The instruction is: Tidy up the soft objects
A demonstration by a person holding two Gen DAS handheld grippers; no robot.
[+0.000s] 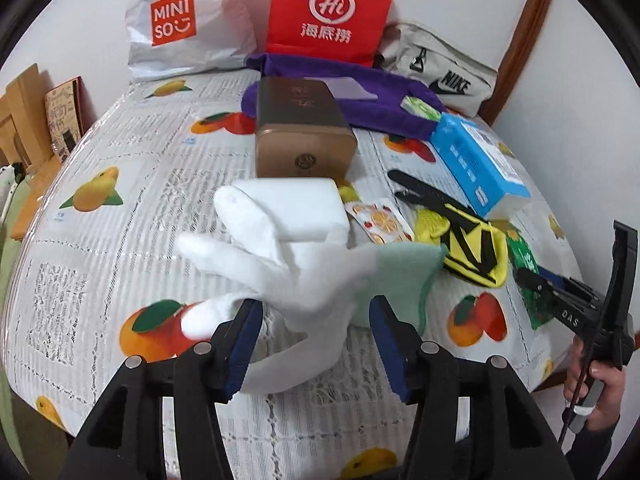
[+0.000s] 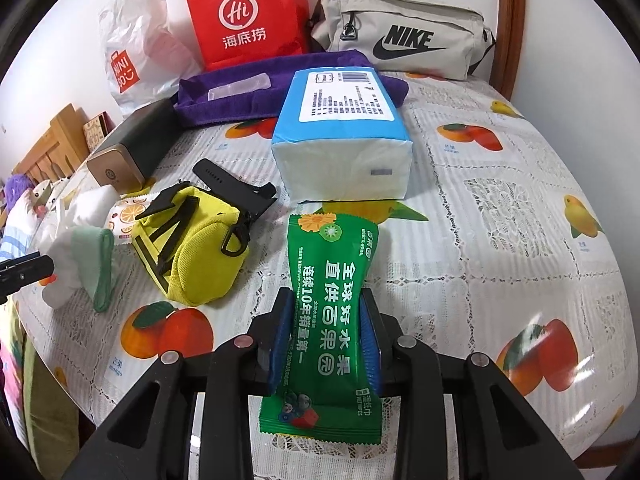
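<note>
- The left hand-held gripper (image 1: 316, 344) is standing with its jaws apart; a white glove with a pale green cuff (image 1: 304, 280) is lying between the pads, and the right pad is clear of it.
- The right hand-held gripper (image 2: 326, 340) is clamping a green wet-wipes packet (image 2: 332, 320) at its middle, pinching it into a waist.
- The worktop (image 2: 500, 240), under a fruit-print cover, is carrying a yellow pouch (image 2: 188, 248), zipped shut, and a blue tissue pack (image 2: 344, 128), sealed.
- A bronze tin (image 1: 304, 132) is lying lidded, with a white block (image 1: 304, 208) just in front of it.
- A red paper bag (image 1: 332, 12), a white plastic bag (image 1: 184, 20) and a grey Nike bag (image 2: 404, 36) are standing at the back; what they are holding cannot be told.
- A purple cloth (image 2: 280, 88) is lying in front of them.
</note>
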